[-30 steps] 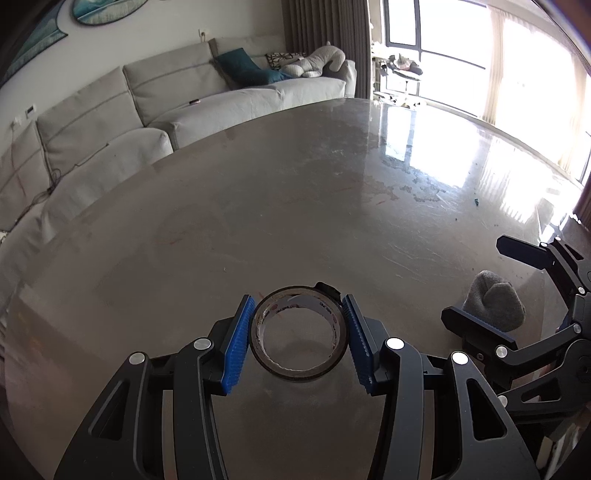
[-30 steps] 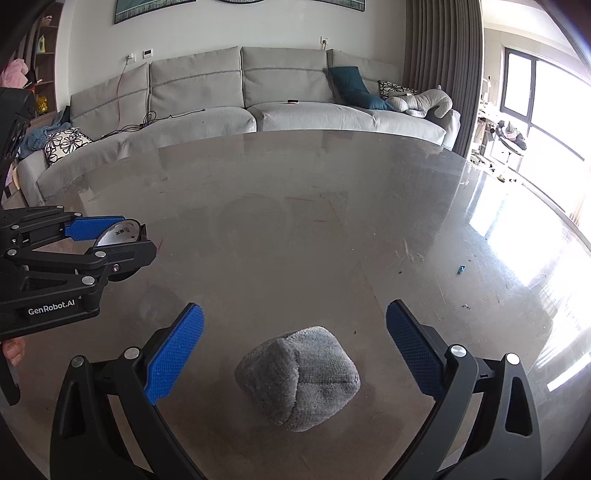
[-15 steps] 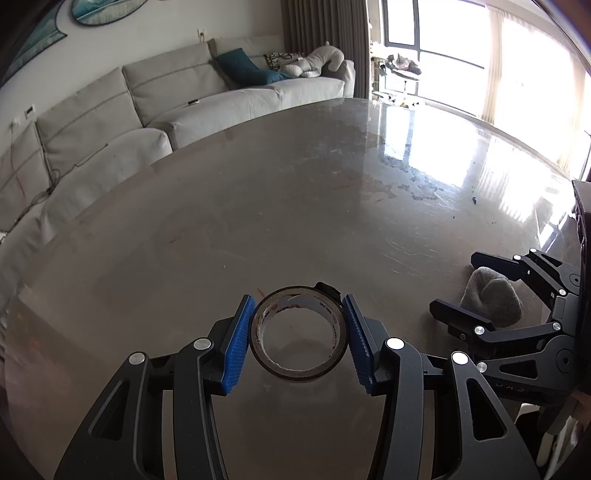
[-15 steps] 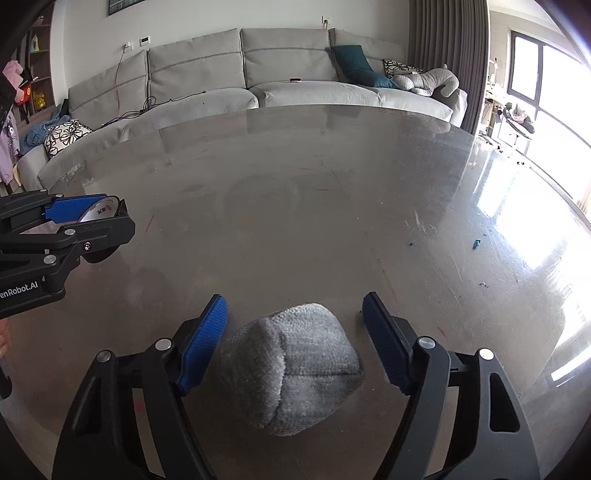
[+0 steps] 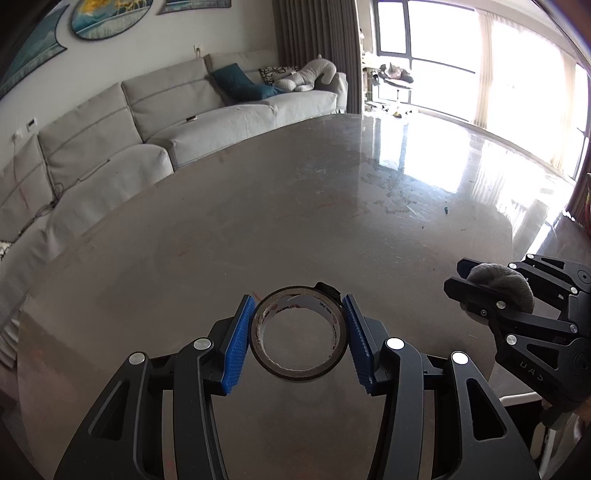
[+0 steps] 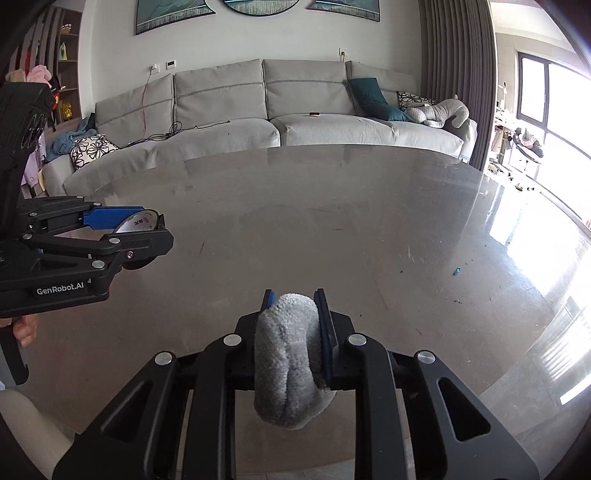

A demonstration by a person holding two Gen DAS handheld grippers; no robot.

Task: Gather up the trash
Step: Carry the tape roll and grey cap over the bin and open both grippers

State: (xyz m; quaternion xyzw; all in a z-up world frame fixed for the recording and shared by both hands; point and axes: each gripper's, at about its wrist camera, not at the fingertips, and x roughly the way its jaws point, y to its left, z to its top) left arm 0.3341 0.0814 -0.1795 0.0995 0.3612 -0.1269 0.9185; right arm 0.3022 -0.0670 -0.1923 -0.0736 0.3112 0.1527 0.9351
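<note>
The right gripper (image 6: 293, 301) is now closed on the grey cloth (image 6: 290, 354), lifted off the counter (image 6: 332, 221); the tape roll (image 5: 299, 332) stays clamped in the left gripper (image 5: 298, 321): 2 items are collected.

A long grey sectional sofa (image 6: 295, 122) runs along the white wall (image 6: 236, 48) at twelve o'clock, beyond the wide, glossy grey table (image 6: 332, 229). A teal cushion (image 6: 369, 98) and a grey plush toy (image 6: 439, 110) sit toward its one o'clock end, a black-and-white patterned pillow (image 6: 92, 146) at ten o'clock. Framed pictures (image 6: 258, 7) hang above. Dark curtains (image 6: 458, 74) flank tall windows (image 6: 554, 96) at two o'clock, and strong daylight glares off the tabletop there. Shelves (image 6: 62, 74) stand at ten o'clock.
</note>
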